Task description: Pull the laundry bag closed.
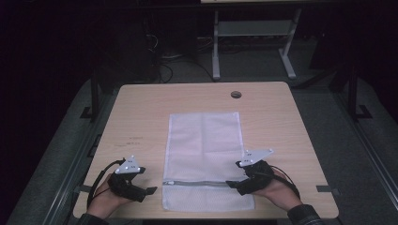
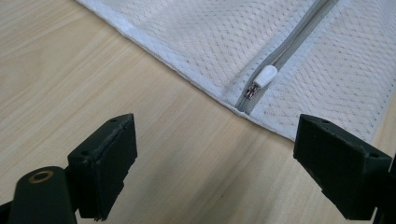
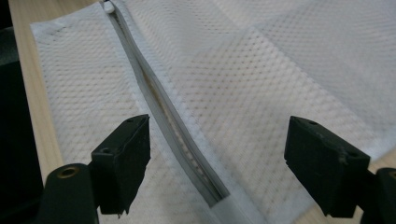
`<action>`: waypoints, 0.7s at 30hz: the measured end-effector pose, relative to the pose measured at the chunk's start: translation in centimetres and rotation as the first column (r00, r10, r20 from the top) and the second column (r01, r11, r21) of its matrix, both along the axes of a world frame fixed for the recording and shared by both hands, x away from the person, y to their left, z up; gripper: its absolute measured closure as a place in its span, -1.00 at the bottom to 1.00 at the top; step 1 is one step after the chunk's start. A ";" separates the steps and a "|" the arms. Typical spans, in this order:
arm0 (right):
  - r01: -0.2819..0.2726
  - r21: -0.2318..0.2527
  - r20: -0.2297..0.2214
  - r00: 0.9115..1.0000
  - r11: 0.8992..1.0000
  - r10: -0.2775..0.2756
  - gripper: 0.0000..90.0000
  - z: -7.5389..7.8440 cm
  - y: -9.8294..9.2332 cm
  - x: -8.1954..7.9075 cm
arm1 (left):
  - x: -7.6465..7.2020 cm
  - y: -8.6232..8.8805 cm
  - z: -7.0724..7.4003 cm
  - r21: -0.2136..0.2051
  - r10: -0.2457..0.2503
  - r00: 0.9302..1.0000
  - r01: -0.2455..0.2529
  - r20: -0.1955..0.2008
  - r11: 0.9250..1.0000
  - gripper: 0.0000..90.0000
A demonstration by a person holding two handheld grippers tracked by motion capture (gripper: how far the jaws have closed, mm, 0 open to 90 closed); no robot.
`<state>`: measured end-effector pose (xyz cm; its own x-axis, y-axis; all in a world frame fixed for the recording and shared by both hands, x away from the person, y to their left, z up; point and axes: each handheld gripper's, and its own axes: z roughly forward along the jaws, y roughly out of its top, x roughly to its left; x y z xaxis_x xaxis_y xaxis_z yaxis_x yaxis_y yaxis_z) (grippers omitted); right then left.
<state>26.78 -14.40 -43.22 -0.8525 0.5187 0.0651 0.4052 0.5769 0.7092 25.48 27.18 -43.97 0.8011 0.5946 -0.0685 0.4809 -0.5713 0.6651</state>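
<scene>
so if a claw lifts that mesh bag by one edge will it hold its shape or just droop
Most likely droop: the mesh bag is thin netting lying flat on the table, with fold creases showing. It looks empty, so probably very light and easy to drag when pushed. The zipper strip seems the firmest part, likely the surest place to pinch.

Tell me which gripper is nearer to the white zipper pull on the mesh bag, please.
Left. The left gripper sits on the bare table just beside the zipper pull at the mesh bag edge; the right gripper hovers at the zipper's opposite end.
</scene>
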 end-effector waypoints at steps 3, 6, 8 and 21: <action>-0.014 0.000 -0.002 1.000 1.000 0.014 -0.45 0.1 0.5 0.1 | -0.1 0.1 0.0 -0.004 0.001 1.000 -0.001 0.001 1.000 -0.72; -0.043 0.014 -0.006 0.999 0.999 0.043 -0.37 0.1 1.5 0.2 | -0.1 0.2 0.0 -0.005 0.007 1.000 -0.007 -0.001 1.000 -0.72; -0.055 0.022 -0.012 0.998 0.998 0.056 -0.35 0.1 2.0 0.4 | -0.1 0.1 0.0 -0.008 0.007 1.000 -0.007 -0.002 1.000 -0.72; -0.119 0.031 -0.018 0.993 0.992 0.120 -0.22 0.0 4.7 0.7 | -0.1 0.2 -0.1 -0.008 0.001 1.000 -0.001 -0.004 1.000 -0.71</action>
